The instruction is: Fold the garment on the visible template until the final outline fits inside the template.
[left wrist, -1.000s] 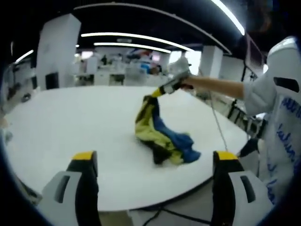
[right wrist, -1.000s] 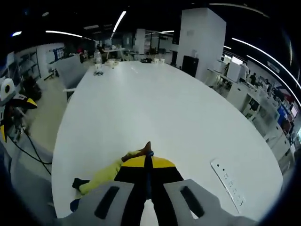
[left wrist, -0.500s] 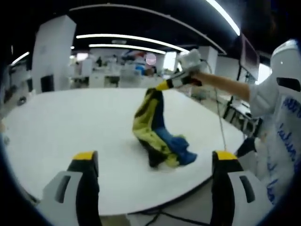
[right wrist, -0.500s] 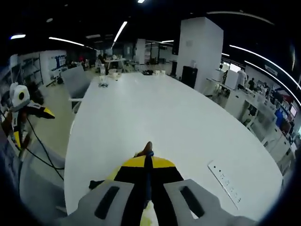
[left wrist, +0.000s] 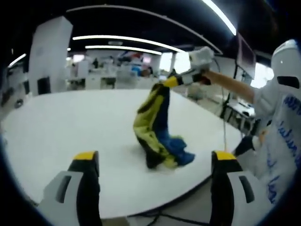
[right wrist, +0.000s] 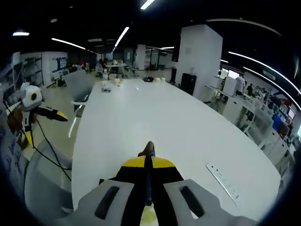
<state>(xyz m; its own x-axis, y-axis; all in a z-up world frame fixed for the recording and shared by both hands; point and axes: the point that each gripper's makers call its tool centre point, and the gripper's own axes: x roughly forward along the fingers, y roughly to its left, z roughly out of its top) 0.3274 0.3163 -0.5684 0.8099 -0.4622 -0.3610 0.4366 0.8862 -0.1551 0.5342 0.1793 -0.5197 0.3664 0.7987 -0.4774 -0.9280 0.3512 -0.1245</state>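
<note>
Right gripper (left wrist: 168, 83) upper right of frame, clamped on yellow-and-blue garment (left wrist: 157, 127), lifting to shake it loose above table (left wrist: 70, 122); left gripper (left wrist: 153, 162) jaws apart, waiting.

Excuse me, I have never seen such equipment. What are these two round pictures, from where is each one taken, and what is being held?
A person holds one two-jaw gripper in each hand, and a fisheye camera rides on each. The left gripper view looks along the left gripper, whose jaws stand wide apart and hold nothing. In it you see the right gripper lifting a yellow and blue garment by one end, while its lower part still lies bunched on the white table. The right gripper view looks along the right gripper's own jaws, closed on a bit of cloth. A flat white strip lies on the table. I cannot make out a template.
</note>
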